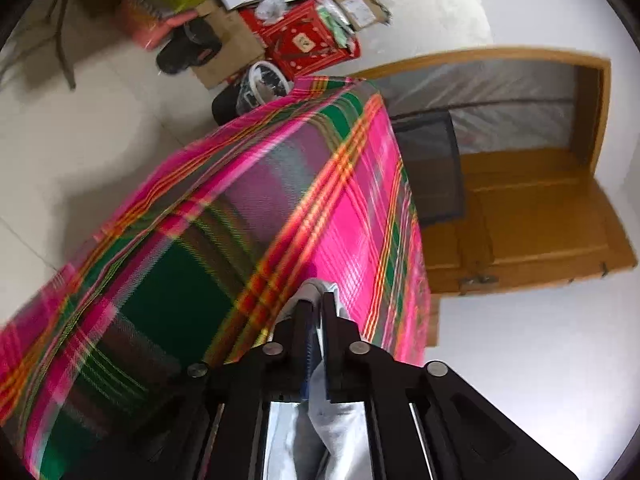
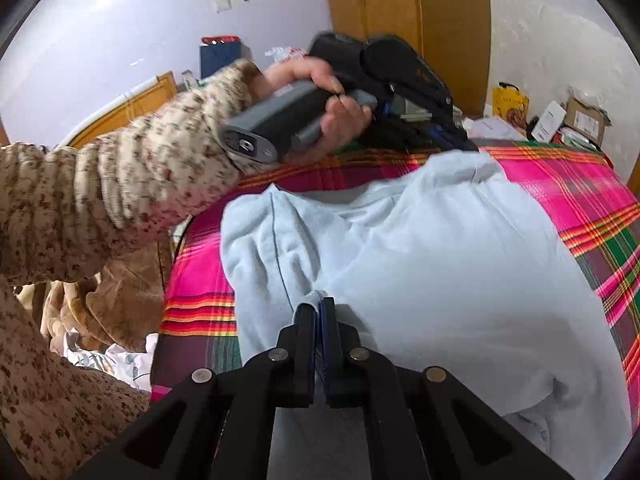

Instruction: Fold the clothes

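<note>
Both pairs of jaws stand nearly closed, each pinching a fold of the pale blue garment (image 2: 420,264): the right gripper (image 2: 319,304) at its near edge, the left gripper (image 1: 319,296) at the far edge (a person's hand (image 2: 328,108) grips its handle). The garment lies bunched on the plaid bedspread (image 1: 192,240). Beyond the bed: cardboard boxes (image 1: 224,44) on the floor, a wooden door (image 1: 532,216).

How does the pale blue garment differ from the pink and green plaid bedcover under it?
The pale blue garment is plain and soft-looking; the pink and green plaid bedcover is striped in bright colours. The garment is bunched and creased; the bedcover lies stretched flat. The garment is pinched by both grippers; the bedcover is not. Both are fabric.
</note>
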`<state>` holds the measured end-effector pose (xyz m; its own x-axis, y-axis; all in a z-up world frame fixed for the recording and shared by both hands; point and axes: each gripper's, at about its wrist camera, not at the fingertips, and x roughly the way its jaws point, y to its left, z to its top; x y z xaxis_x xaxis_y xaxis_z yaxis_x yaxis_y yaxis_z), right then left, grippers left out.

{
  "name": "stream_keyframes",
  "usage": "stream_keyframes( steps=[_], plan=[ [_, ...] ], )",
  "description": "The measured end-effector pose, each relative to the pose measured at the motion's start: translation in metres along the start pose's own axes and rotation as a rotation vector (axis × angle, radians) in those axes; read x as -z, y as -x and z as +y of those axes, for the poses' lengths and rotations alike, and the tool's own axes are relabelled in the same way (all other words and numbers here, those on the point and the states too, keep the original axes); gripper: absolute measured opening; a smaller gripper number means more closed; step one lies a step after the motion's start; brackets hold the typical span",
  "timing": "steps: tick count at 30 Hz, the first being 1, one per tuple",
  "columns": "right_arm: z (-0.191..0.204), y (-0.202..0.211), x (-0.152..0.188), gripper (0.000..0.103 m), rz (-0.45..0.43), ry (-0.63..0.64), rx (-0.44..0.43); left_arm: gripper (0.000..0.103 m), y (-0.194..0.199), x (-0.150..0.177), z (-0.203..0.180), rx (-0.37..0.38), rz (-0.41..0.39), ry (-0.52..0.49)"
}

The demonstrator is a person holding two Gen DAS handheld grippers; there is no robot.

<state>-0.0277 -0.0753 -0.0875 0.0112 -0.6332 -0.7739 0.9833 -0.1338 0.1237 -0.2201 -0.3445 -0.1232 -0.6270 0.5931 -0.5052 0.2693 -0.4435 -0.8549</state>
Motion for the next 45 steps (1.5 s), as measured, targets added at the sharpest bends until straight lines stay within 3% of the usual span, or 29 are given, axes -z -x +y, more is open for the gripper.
stream_keyframes(
  steps=[3, 7, 11, 18, 23, 25, 28, 31, 35, 39, 45],
  plan=[
    [0.001, 0.001, -0.001, 0.005, 0.006, -0.003, 0.037, 0.027, 0.005, 0.001, -0.013, -0.023, -0.004, -0.034],
    [0.0, 0.013, 0.003, 0.027, -0.005, -0.03, 0.086, 0.027, 0.007, 0.003, -0.024, -0.074, -0.009, -0.074],
    [-0.004, 0.038, 0.013, 0.038, -0.034, -0.063, 0.122, 0.027, 0.002, -0.001, -0.016, -0.079, 0.003, -0.035],
    [-0.027, 0.076, 0.034, 0.039, -0.081, -0.194, 0.127, 0.027, 0.006, -0.007, 0.02, 0.093, 0.026, 0.16],
    [-0.039, 0.094, 0.046, 0.039, -0.132, -0.26, 0.173, 0.044, 0.018, -0.003, 0.029, 0.191, 0.01, 0.233],
    [-0.043, 0.098, 0.049, 0.039, -0.157, -0.3, 0.193, 0.047, 0.027, 0.0, 0.026, 0.154, -0.01, 0.238],
    [-0.047, 0.102, 0.051, 0.039, -0.195, -0.345, 0.217, 0.047, 0.037, 0.005, 0.004, 0.08, -0.051, 0.153],
    [-0.051, 0.102, 0.054, 0.039, -0.226, -0.377, 0.208, 0.047, 0.028, 0.015, -0.02, 0.09, -0.002, 0.05],
    [-0.054, 0.095, 0.061, 0.039, -0.221, -0.413, 0.203, 0.045, 0.001, 0.024, -0.042, -0.027, 0.072, -0.057],
    [-0.057, 0.093, 0.068, 0.039, -0.235, -0.448, 0.189, 0.045, -0.012, 0.024, -0.057, -0.14, 0.07, -0.152],
    [-0.06, 0.091, 0.074, 0.039, -0.244, -0.484, 0.181, 0.039, -0.009, 0.023, -0.054, -0.241, 0.039, -0.176]
  ],
)
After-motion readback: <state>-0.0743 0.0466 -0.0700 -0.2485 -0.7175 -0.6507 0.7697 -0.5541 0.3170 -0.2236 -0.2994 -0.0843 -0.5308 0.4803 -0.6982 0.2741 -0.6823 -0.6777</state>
